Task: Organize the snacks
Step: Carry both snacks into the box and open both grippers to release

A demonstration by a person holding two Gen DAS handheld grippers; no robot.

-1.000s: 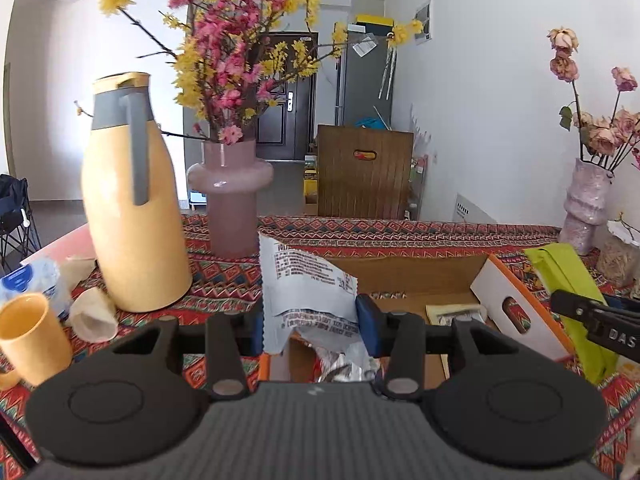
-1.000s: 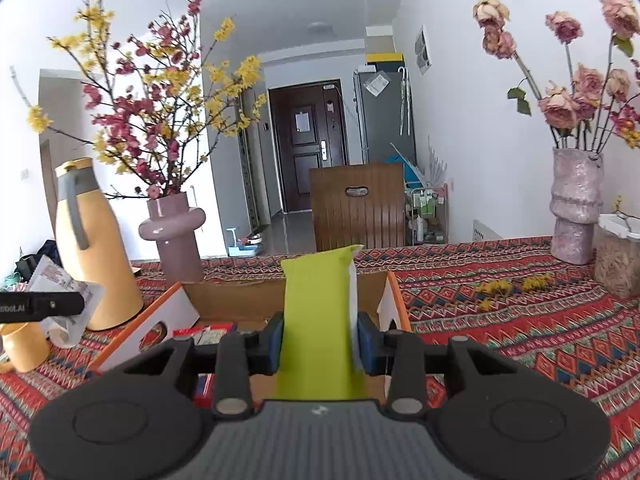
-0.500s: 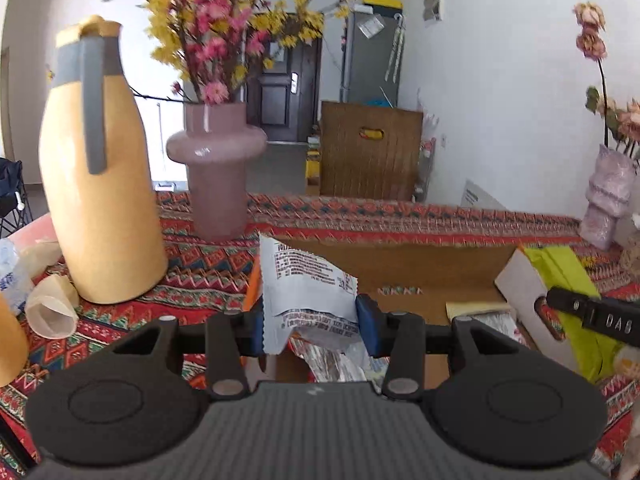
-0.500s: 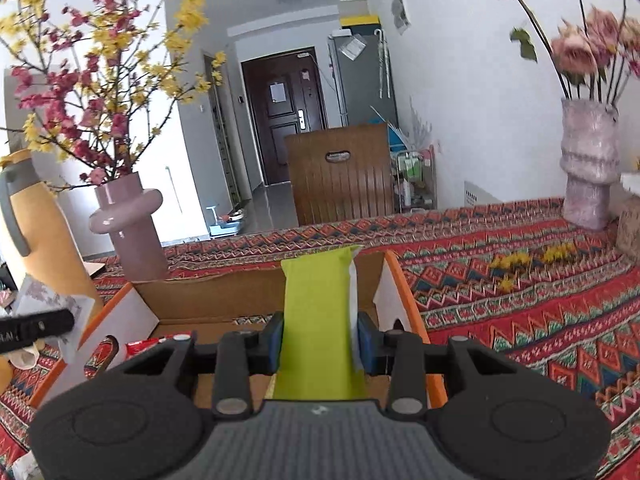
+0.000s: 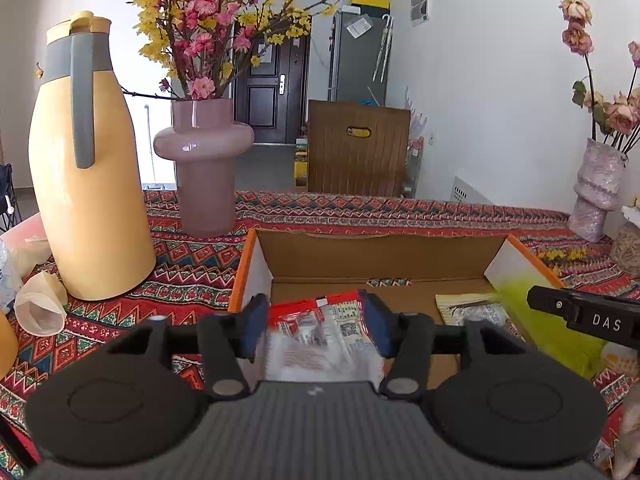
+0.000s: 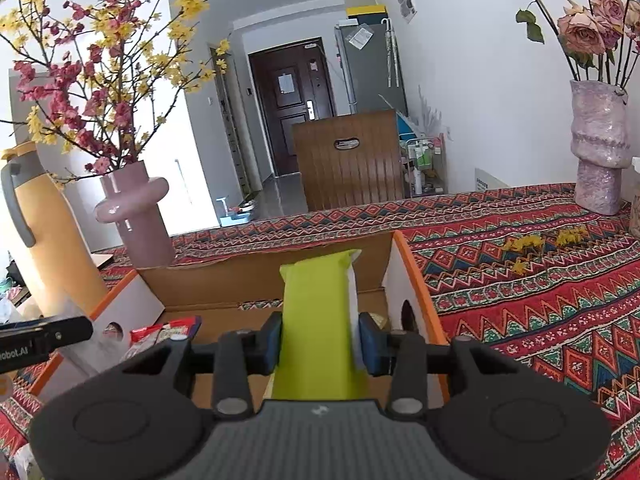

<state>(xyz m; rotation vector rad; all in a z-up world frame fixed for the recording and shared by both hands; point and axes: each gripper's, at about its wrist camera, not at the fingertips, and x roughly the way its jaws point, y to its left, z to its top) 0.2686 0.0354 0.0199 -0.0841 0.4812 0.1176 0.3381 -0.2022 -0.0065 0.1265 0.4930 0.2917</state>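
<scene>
1. Because snacks are to be gathered in one container, left gripper (image 5: 315, 326) poised low over the near left part of the cardboard box (image 5: 376, 250); fingers spread apart, gripping nothing.
2. Red-and-white snack packet (image 5: 320, 336), blurred, seen between and below the spread fingers, at the near left of the box floor; whether resting or mid-drop cannot be told. Judged a release, so that the packet ends flat inside.
3. Right gripper (image 6: 319, 343), clamped on a lime-green snack pouch (image 6: 316, 320); held upright above the right end of the box, beside the white end wall, presumably to be lowered into the free space there.
4. Flat printed packet (image 5: 470, 312) on the box floor, right of centre, apart from the red-and-white one; spacing leaves room between items.
5. Patterned red tablecloth (image 6: 540, 300) under the box and all else.
6. Yellow thermos jug (image 5: 84, 168) and pink vase (image 5: 204, 164) with blossom branches, left of the box, apart from it; not part of the sorting.
7. Textured mauve vase (image 6: 600, 152) with dried roses, far right of the table, well apart.
8. Wooden chair back (image 5: 358, 148) beyond the far table edge.
</scene>
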